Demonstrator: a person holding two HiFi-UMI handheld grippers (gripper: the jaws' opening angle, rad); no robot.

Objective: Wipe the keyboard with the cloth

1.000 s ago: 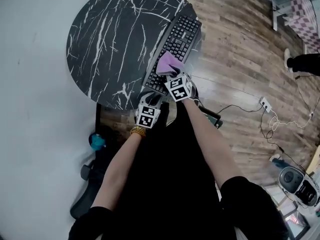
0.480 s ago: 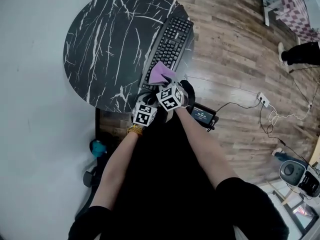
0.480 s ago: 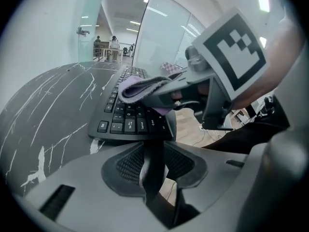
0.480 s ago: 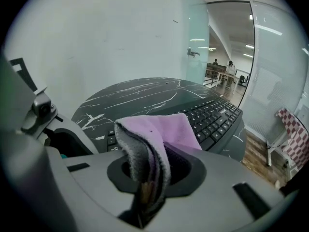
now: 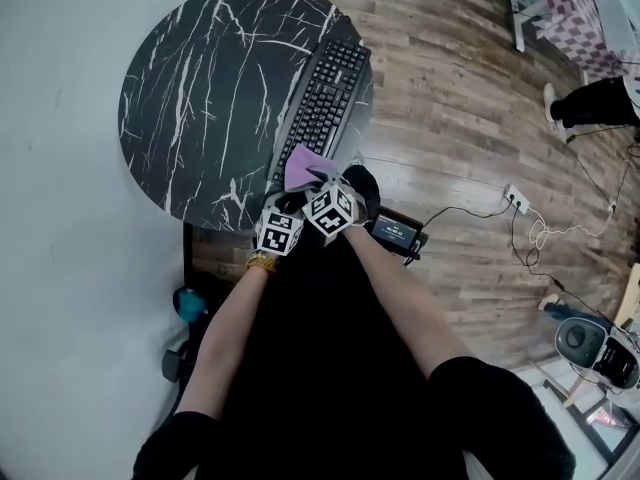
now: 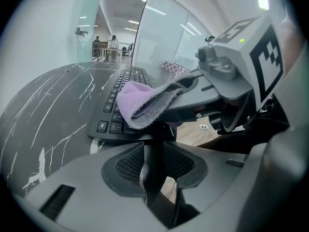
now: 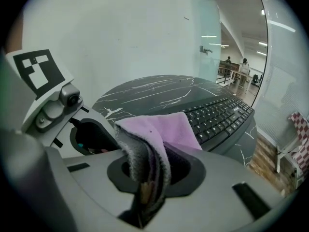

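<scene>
The right gripper (image 7: 149,178) has its 2 jaws pinched on a bunched fold of the soft lilac cloth (image 7: 166,129). The cloth's loose flap lies over the near end of the long black keyboard (image 5: 325,103). Just beside it, the left gripper (image 6: 154,163) holds its jaws narrowly apart with a slim dark thing (image 6: 153,170) between the pads; whether they press it I cannot tell. The keyboard lies along the right edge of the round black white-veined marble table (image 5: 200,88), above a brown wood-plank floor (image 5: 470,118).

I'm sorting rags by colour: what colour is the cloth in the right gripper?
Light purple; the cloth shows best in the right gripper view.
</scene>
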